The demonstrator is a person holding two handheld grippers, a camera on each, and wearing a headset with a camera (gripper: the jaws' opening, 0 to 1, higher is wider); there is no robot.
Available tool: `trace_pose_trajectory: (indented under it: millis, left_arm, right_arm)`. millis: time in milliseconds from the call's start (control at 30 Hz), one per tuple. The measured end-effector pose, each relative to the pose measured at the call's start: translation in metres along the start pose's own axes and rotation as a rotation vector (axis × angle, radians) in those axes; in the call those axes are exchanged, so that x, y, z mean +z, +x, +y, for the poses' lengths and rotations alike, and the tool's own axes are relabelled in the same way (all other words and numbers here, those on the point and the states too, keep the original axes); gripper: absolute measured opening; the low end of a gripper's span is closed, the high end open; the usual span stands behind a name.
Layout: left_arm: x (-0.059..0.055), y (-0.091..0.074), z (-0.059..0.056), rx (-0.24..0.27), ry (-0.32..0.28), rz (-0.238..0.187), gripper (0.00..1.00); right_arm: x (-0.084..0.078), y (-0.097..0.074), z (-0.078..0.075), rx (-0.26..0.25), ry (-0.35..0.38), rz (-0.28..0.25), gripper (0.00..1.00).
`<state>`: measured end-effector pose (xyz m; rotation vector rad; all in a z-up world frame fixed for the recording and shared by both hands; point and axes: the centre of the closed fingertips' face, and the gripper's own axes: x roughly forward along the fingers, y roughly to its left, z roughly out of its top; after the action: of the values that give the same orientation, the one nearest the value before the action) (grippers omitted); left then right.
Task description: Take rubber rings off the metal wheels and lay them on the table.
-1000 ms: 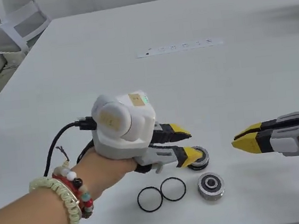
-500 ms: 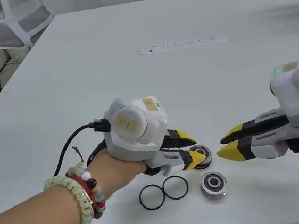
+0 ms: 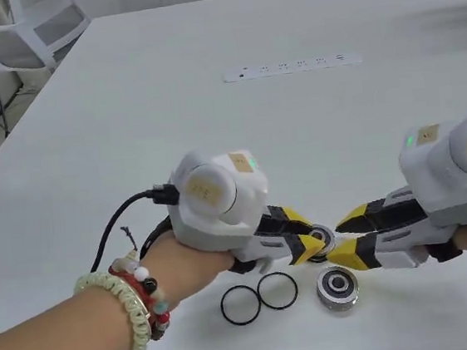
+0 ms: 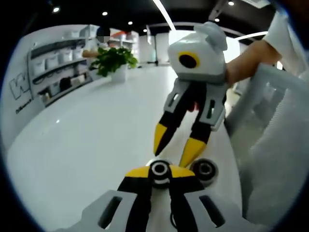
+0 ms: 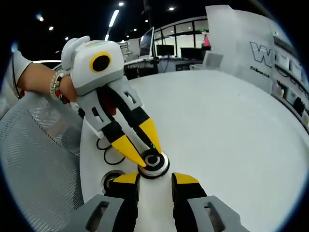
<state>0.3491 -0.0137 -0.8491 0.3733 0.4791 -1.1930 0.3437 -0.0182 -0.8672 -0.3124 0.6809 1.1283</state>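
Note:
My left gripper [image 3: 302,233] is shut on a small metal wheel [image 3: 320,238], holding it low over the white table [image 3: 212,127]. In the left gripper view the wheel [image 4: 159,170] sits between my yellow tips. My right gripper [image 3: 346,236] stands open right beside that wheel, its tips on either side of the wheel's right edge. In the right gripper view the held wheel [image 5: 153,162] shows a dark outer rim just beyond my open right gripper [image 5: 155,179]. A second wheel [image 3: 337,288] lies flat on the table. Two black rubber rings [image 3: 240,305] [image 3: 277,291] lie beside it.
A white power strip [image 3: 293,67] lies across the middle of the table. A white chair [image 3: 27,38] stands at the far left corner. A black cable [image 3: 118,225] runs from my left gripper over the table. A potted plant [image 4: 113,60] stands further along.
My right gripper has moved left, from well clear of the held wheel to right up against it, still open. My left gripper keeps its hold on the wheel.

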Motion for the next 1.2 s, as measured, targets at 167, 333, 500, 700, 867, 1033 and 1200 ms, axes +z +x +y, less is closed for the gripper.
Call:
trace_pose_trajectory:
  millis: [167, 333, 500, 700, 867, 1033, 1200]
  left_arm:
    - [0.0003, -0.0005, 0.0003, 0.001, -0.008, -0.005, 0.14]
    - [0.0004, -0.0007, 0.0007, 0.002, -0.011, -0.009, 0.14]
    - [0.0006, 0.0001, 0.0012, 0.006, -0.013, -0.01, 0.14]
    - [0.0003, 0.0002, 0.0017, 0.006, -0.012, -0.01, 0.14]
    - [0.0002, 0.0001, 0.0017, 0.006, -0.007, -0.01, 0.14]
    - [-0.0001, 0.0002, 0.0017, 0.008, -0.011, -0.01, 0.14]
    - [-0.0006, 0.0003, 0.0018, 0.011, -0.008, -0.008, 0.14]
  right_arm:
    - [-0.0003, 0.0019, -0.0008, 0.001, 0.04, -0.012, 0.21]
    - [0.0017, 0.0026, 0.0033, 0.026, 0.053, -0.03, 0.18]
    - [0.004, 0.005, 0.0034, 0.014, -0.008, -0.03, 0.2]
    - [0.0038, 0.0036, 0.0026, 0.01, -0.047, -0.033, 0.18]
    - [0.0024, 0.0016, 0.0023, 0.008, -0.048, -0.026, 0.16]
    - [-0.0011, -0.0016, -0.0003, -0.002, -0.051, -0.017, 0.05]
    - [-0.0008, -0.0015, -0.0003, -0.014, -0.06, -0.007, 0.02]
